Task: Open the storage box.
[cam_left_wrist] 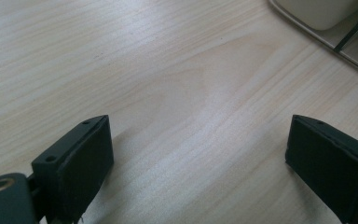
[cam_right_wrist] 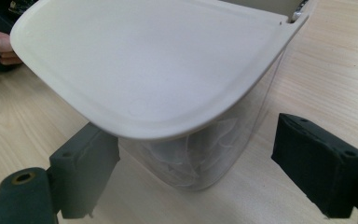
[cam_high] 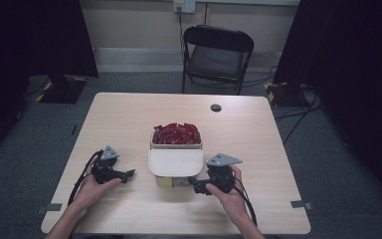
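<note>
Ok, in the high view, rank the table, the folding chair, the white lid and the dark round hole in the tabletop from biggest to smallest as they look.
1. Table
2. Folding chair, though it stands farther from the camera
3. White lid
4. Round hole

No legible text, label, brand, number or sign anywhere. Red packets (cam_high: 176, 133) in the cream plastic container (cam_high: 175, 163): any print too small to make out. Container's cream lid (cam_right_wrist: 154, 70) plain, unmarked. Light wood-grain table (cam_left_wrist: 168, 84) bare of markings. Wall socket plate (cam_high: 184, 5) too blurred to read.
</note>
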Action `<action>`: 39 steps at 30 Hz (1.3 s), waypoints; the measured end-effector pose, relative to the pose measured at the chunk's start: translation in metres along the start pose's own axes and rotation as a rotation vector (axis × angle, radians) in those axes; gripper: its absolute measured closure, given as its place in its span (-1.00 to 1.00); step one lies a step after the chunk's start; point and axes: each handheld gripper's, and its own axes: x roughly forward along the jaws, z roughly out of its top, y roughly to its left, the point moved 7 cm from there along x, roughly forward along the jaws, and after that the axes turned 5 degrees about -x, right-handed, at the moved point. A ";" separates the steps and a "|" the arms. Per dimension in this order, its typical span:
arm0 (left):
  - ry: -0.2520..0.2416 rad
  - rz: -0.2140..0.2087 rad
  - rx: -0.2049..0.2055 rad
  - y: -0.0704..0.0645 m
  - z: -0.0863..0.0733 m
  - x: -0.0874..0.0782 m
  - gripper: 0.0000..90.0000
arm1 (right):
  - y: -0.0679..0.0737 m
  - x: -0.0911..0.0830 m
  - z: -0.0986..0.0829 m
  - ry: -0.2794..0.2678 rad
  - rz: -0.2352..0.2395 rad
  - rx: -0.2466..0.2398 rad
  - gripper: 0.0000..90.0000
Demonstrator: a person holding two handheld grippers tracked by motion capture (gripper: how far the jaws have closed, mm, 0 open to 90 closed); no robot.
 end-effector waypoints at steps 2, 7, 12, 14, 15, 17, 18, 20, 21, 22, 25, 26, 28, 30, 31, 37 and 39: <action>0.000 0.000 0.001 0.000 0.000 0.000 -0.84 | 0.000 0.000 0.000 0.006 0.002 -0.002 -0.68; 0.000 0.000 0.000 0.000 0.000 0.000 -0.84 | 0.000 -0.003 0.004 -0.002 0.011 0.002 -0.68; 0.000 0.000 0.000 0.000 0.000 0.000 -0.84 | -0.001 -0.005 0.007 -0.013 0.012 -0.001 -0.68; 0.000 0.000 0.000 0.000 0.000 0.000 -0.84 | 0.000 -0.005 0.008 -0.010 0.013 -0.001 -0.68; 0.000 0.000 0.000 0.000 0.000 0.000 -0.84 | 0.000 -0.005 0.008 -0.012 0.013 -0.004 -0.68; 0.001 0.000 0.001 0.000 0.000 0.000 -0.84 | 0.000 -0.005 0.009 -0.016 0.015 0.002 -0.68; 0.000 0.000 0.000 0.000 0.000 0.000 -0.84 | 0.000 -0.005 0.010 -0.017 0.015 0.004 -0.68; 0.000 0.000 0.001 0.000 0.000 0.000 -0.84 | 0.000 -0.005 0.010 -0.017 0.013 0.004 -0.68; -0.001 0.000 0.000 0.000 0.000 0.000 -0.84 | 0.000 -0.005 0.011 -0.018 0.014 0.003 -0.68; 0.000 0.000 0.000 0.000 0.000 0.000 -0.84 | 0.000 -0.005 0.011 -0.019 0.016 0.004 -0.68; -0.001 0.000 0.000 0.000 0.000 0.000 -0.84 | 0.000 -0.006 0.013 -0.021 0.020 -0.001 -0.67; 0.000 0.000 0.001 0.000 0.000 0.000 -0.84 | 0.000 -0.006 0.013 -0.021 0.022 -0.001 -0.68; 0.000 0.000 0.000 0.000 0.000 0.000 -0.84 | -0.001 -0.006 0.015 -0.024 0.024 0.000 -0.68; 0.000 0.000 0.001 0.000 0.000 0.000 -0.84 | -0.001 -0.006 0.017 -0.027 0.021 0.000 -0.68; 0.000 0.000 0.000 0.000 0.000 0.000 -0.84 | -0.001 -0.006 0.018 -0.028 0.023 0.001 -0.68; -0.001 0.000 0.000 0.000 0.000 0.000 -0.84 | -0.004 -0.005 0.021 -0.033 0.020 0.003 -0.68; 0.000 0.000 0.000 0.000 0.000 0.000 -0.84 | -0.005 -0.006 0.022 -0.037 0.024 0.007 -0.69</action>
